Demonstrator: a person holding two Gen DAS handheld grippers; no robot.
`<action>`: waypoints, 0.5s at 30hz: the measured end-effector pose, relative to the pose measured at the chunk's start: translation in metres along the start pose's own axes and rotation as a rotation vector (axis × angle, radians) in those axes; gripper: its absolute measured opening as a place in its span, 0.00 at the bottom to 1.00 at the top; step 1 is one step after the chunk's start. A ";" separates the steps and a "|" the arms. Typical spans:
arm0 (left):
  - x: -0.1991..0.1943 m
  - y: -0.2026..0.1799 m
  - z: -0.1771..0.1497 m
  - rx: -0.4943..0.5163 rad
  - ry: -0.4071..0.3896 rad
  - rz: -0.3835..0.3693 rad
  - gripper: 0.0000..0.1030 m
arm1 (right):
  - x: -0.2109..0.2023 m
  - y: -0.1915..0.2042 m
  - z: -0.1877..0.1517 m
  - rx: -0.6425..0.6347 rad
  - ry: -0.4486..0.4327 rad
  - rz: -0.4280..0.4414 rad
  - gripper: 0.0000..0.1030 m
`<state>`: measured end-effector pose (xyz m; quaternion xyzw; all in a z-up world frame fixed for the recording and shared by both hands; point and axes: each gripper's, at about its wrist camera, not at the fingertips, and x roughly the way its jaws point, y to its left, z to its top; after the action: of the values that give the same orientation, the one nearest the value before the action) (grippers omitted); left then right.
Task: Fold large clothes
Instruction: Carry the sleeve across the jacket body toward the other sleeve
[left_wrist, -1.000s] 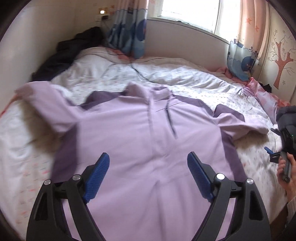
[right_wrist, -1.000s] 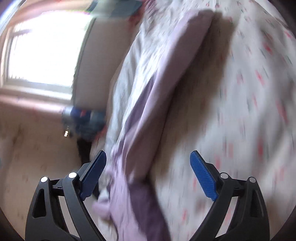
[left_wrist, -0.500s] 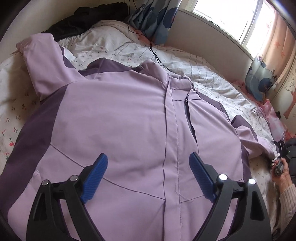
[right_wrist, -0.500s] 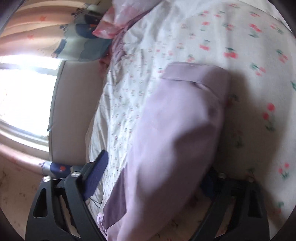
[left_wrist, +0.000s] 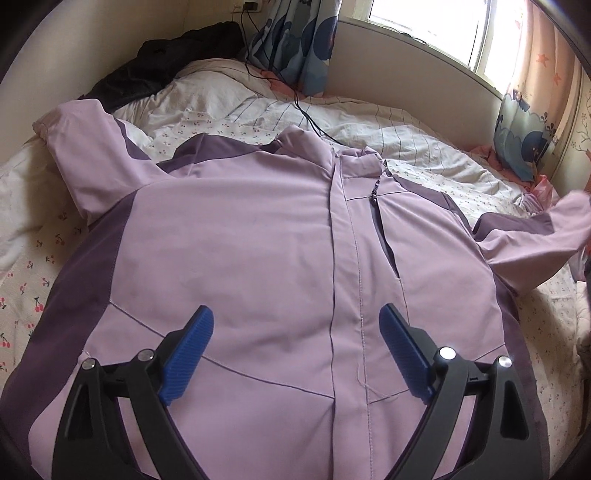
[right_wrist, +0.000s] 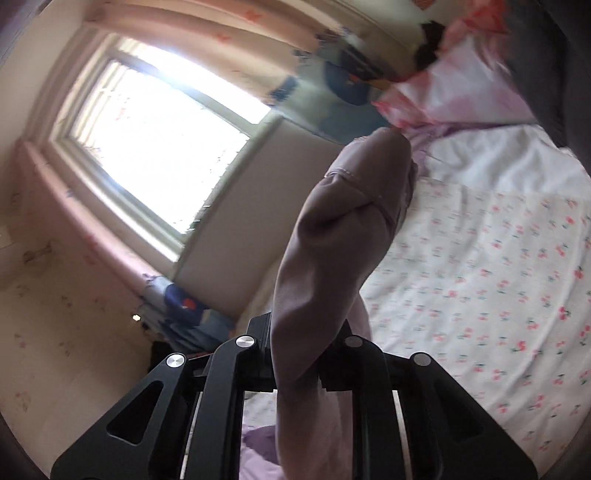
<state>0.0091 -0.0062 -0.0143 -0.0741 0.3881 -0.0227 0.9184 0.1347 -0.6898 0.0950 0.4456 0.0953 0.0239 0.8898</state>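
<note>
A lilac jacket (left_wrist: 258, 240) with darker purple side panels lies front up on the bed, zip closed, collar toward the window. My left gripper (left_wrist: 295, 347) hovers open just above its lower front, nothing between the blue pads. The jacket's left sleeve (left_wrist: 81, 147) lies spread toward the pillow. Its right sleeve (left_wrist: 546, 236) is lifted off the sheet at the right edge. In the right wrist view my right gripper (right_wrist: 299, 354) is shut on that sleeve (right_wrist: 332, 258), whose cuff sticks up past the fingers.
The bed has a cherry-print sheet (right_wrist: 498, 295) and a crumpled striped duvet (left_wrist: 406, 147) behind the jacket. Dark clothing (left_wrist: 166, 66) is heaped at the far left corner, with a black cable (left_wrist: 295, 96) trailing over the pillow. Curtains (left_wrist: 303, 40) and a window ledge border the bed.
My right gripper closed on the right sleeve near its cuff and lifted it off the sheet, rolling as it rose. My left gripper sank closer over the jacket's front and stayed open.
</note>
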 end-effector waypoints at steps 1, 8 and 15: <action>0.001 -0.001 0.000 0.002 0.009 0.010 0.85 | 0.001 0.012 -0.003 -0.016 0.002 0.018 0.14; -0.003 0.001 0.001 -0.024 0.036 -0.027 0.85 | 0.023 0.109 -0.036 -0.140 0.055 0.162 0.14; -0.011 0.008 0.005 -0.048 0.040 -0.004 0.85 | 0.038 0.190 -0.089 -0.211 0.115 0.264 0.14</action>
<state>0.0046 0.0037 -0.0039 -0.0967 0.4067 -0.0167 0.9083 0.1632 -0.5009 0.1889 0.3563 0.0839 0.1758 0.9139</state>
